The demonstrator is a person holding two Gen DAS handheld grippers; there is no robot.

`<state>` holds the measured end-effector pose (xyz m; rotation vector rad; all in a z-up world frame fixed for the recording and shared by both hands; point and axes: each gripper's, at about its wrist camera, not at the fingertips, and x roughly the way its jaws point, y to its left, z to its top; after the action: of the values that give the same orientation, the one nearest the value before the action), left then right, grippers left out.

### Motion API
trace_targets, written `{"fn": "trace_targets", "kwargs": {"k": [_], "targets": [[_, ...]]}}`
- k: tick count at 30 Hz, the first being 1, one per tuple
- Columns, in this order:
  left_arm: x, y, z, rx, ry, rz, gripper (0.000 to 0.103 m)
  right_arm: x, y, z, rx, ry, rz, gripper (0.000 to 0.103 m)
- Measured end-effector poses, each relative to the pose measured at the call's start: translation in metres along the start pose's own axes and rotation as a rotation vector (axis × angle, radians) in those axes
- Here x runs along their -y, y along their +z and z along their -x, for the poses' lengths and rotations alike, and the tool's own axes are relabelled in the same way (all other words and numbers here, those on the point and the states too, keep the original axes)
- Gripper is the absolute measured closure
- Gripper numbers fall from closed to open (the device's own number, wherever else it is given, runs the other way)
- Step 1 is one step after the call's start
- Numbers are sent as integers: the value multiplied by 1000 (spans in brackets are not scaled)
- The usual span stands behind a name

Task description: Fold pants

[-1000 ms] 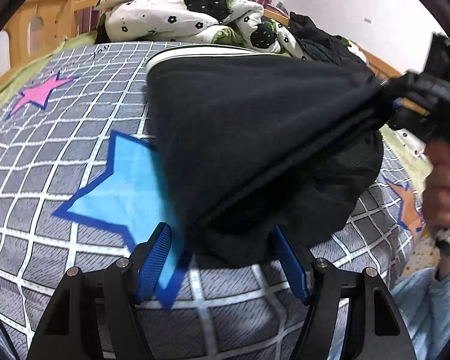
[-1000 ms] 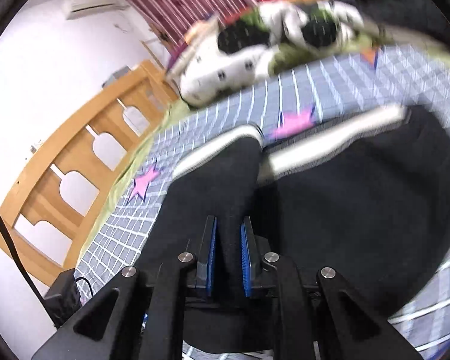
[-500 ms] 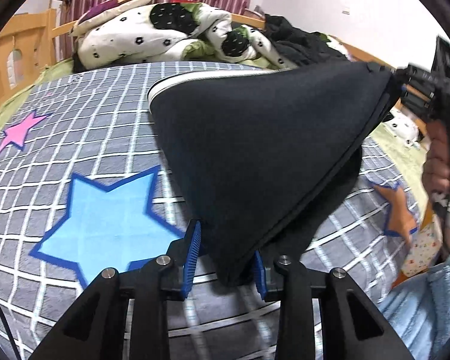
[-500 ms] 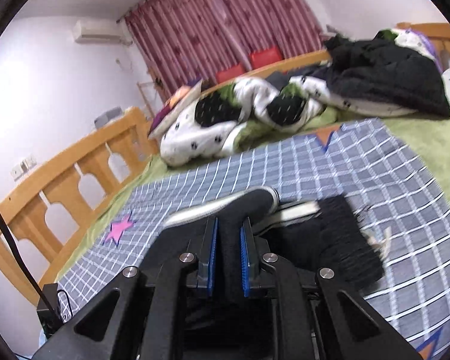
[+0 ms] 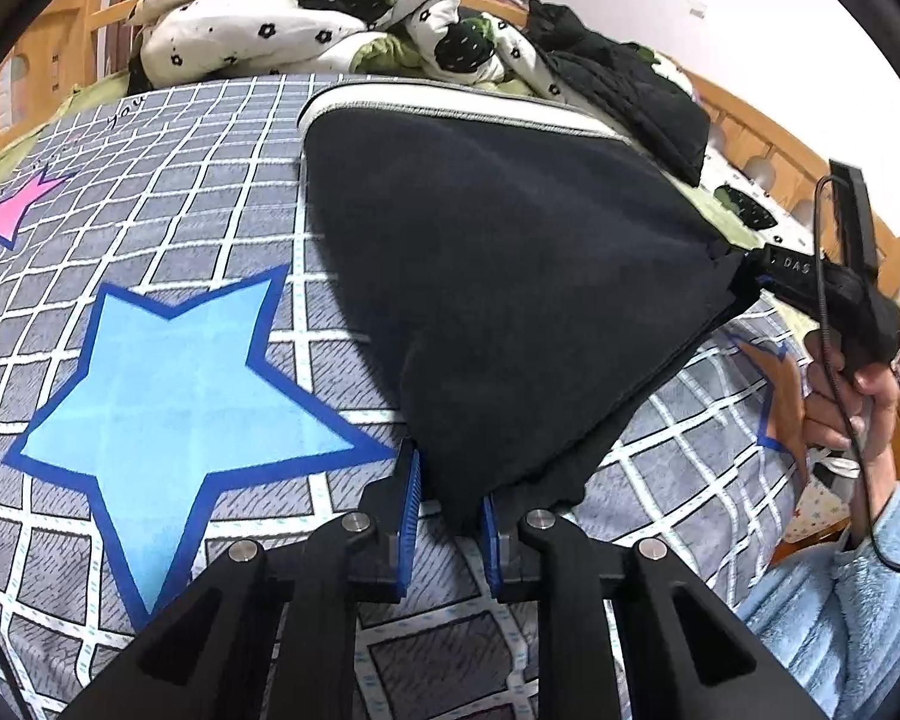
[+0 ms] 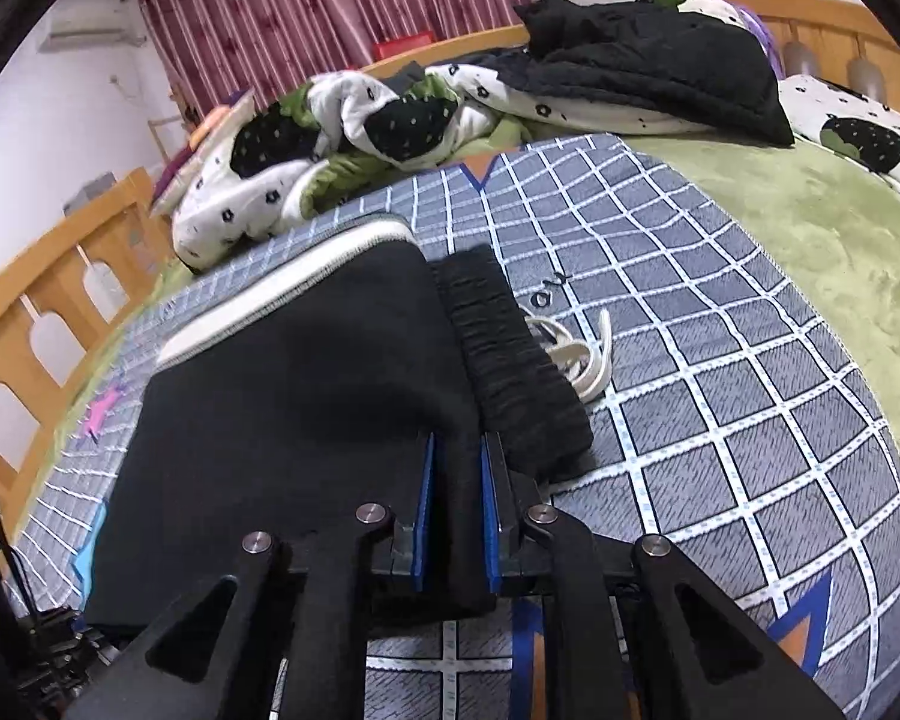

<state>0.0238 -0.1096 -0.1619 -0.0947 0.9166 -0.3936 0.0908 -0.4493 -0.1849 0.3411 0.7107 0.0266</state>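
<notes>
Black pants (image 5: 510,276) with a white side stripe (image 5: 450,105) lie part-folded on the checked bed sheet (image 5: 150,180), their top layer lifted like a tent. My left gripper (image 5: 450,504) is closing its jaws on the near corner of the fabric, which fills the gap between the blue pads. My right gripper (image 5: 750,276) is shut on the other corner at the right, held by a hand (image 5: 840,408). In the right wrist view that gripper (image 6: 455,480) pinches a fold of the pants (image 6: 282,408) beside the ribbed waistband (image 6: 510,360) and the white drawstring (image 6: 576,354).
A flowered quilt (image 5: 306,18) and a heap of dark clothes (image 6: 648,60) lie at the head of the bed. A wooden bed rail (image 6: 48,300) runs along the left. A green blanket (image 6: 810,210) covers the right side. A blue star (image 5: 174,372) marks the sheet.
The left jaws went from wide open around the pants corner to closed on it. The right gripper swung across with its corner, and the waistband and drawstring came into its view.
</notes>
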Motion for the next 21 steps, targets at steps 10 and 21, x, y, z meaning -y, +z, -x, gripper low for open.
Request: {"fn": "trace_targets", "kwargs": {"k": [10, 21], "targets": [[-19, -13, 42, 40, -44, 3, 60, -1, -4, 21, -9, -54, 24, 74], [-49, 74, 16, 30, -87, 121, 42, -31, 62, -10, -7, -54, 81, 36]]}}
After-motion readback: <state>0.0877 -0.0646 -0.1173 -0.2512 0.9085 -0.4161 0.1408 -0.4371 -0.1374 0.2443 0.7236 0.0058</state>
